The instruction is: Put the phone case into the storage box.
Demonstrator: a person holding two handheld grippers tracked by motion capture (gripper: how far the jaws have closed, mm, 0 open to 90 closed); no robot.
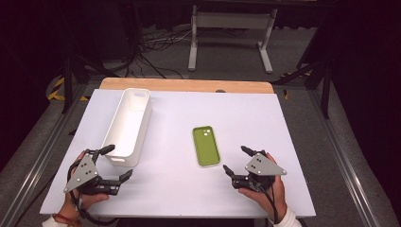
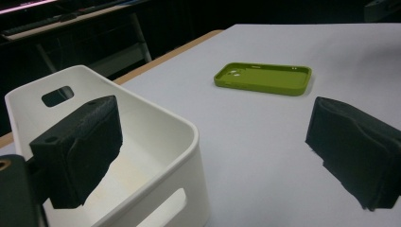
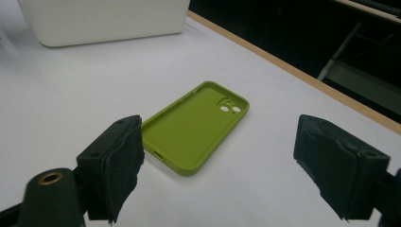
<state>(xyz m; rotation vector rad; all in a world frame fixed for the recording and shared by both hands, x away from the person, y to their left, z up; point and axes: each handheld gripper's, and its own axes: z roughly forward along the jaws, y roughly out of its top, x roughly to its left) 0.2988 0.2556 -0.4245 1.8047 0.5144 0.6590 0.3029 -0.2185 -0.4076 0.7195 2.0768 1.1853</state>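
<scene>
High view | green phone case [image 1: 206,145] flat mid-desk, within reach | white bin [image 1: 128,126] near left edge | left gripper [image 1: 112,163], right gripper [image 1: 235,161] spread, empty

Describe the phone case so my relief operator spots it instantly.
Start at the white tabletop. Right of the long white bin, just ahead of the right gripper, lies the phone case. It is the sole green item, flat, hollow side up.
</scene>
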